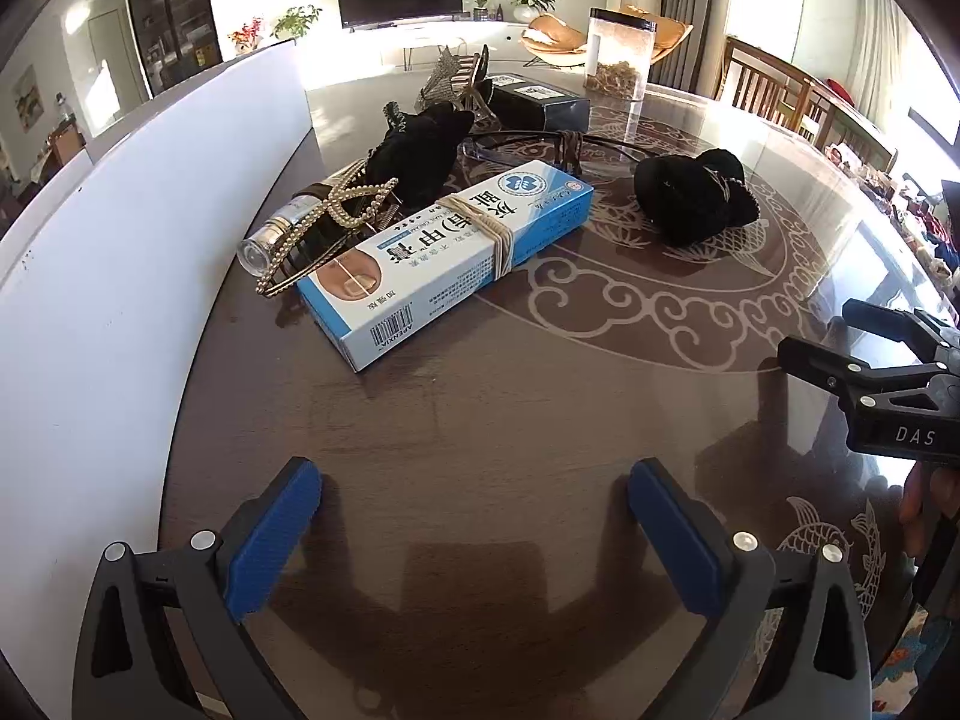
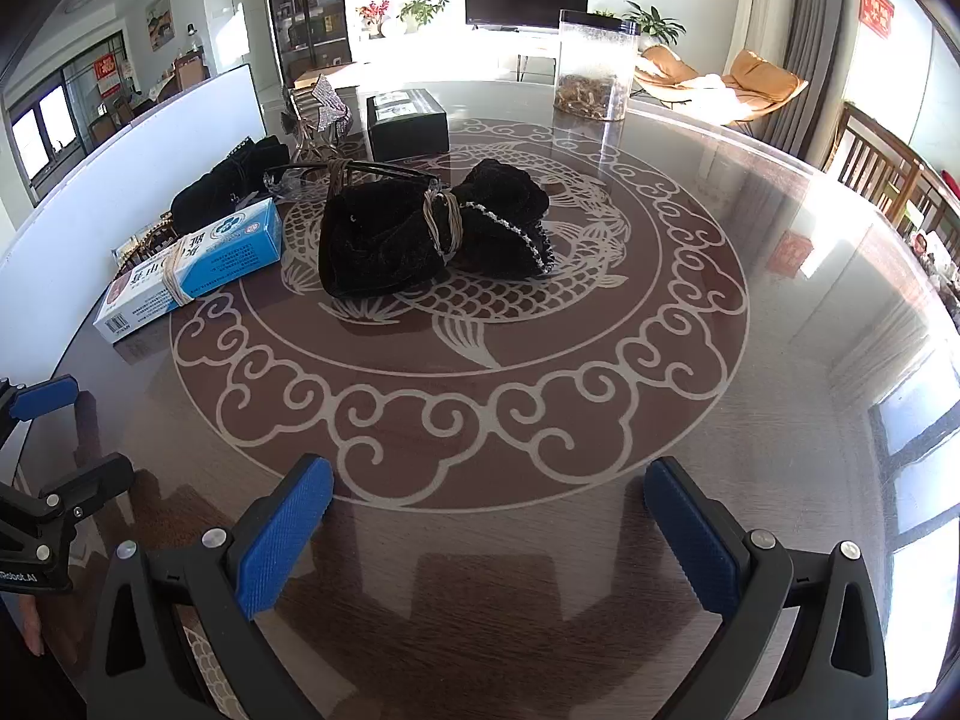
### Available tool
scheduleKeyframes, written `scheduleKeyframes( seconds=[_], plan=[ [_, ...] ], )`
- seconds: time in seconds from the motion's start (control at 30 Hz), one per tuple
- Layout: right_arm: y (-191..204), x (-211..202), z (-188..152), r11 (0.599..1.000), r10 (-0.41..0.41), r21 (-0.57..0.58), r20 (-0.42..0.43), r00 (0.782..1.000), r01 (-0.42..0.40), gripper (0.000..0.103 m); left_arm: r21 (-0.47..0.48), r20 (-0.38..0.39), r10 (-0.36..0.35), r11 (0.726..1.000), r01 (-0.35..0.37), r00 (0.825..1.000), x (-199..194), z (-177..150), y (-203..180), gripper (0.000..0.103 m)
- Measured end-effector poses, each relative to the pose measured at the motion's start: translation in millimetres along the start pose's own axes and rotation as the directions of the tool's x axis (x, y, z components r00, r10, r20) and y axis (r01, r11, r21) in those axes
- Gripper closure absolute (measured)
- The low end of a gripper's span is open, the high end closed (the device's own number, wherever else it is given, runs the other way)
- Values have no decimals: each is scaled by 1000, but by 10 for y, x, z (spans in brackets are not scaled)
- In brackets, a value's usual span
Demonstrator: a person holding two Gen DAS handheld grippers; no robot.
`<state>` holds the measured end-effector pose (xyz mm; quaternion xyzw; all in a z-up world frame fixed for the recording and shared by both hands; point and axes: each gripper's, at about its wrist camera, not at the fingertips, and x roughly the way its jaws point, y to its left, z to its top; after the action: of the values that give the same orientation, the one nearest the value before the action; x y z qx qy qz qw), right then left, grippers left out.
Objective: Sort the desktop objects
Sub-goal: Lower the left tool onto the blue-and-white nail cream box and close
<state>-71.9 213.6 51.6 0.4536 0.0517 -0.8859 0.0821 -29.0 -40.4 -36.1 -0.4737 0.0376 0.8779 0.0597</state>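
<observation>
**Both grippers spread above the table, holding nothing**

The left gripper (image 1: 474,531) and the right gripper (image 2: 489,531) both hover with blue pads wide apart. The landmark is the blue-white cream box (image 1: 447,249), bound with rubber bands. Touching its far-left side lie a pearl hair clip (image 1: 336,210) and a small vial (image 1: 282,231). To its right, apart, sits a black velvet bow (image 2: 432,228).

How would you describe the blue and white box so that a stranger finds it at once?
Start at the white board standing along the table's left edge. Just beside it lies a long blue and white carton, flat on the table. Unlike the black cloth bundles nearby, it bears printed text, a barcode, and rubber bands around its middle.
</observation>
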Motion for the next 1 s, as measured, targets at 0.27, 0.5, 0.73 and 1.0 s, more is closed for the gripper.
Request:
scheduleKeyframes(
  seconds=[0.27, 0.5, 0.73, 1.0],
  plan=[
    [-1, 3, 2, 1000, 0, 0, 0, 1000, 0, 0, -12, 4, 7, 1000, -7, 1000, -13, -13, 29, 0],
    [-3, 0, 1, 1000, 0, 0, 0, 1000, 0, 0, -3, -16, 29, 1000, -29, 999, -27, 10, 37, 0],
    [-4, 1, 0, 1000, 1, 0, 0, 1000, -1, 0, 75, 128, 38, 996, -48, 991, -296, 278, 129, 0],
    [-3, -1, 0, 1000, 1, 0, 0, 1000, -1, 0, 241, 30, -20, 971, 12, 999, 170, 703, 19, 0]
  ],
)
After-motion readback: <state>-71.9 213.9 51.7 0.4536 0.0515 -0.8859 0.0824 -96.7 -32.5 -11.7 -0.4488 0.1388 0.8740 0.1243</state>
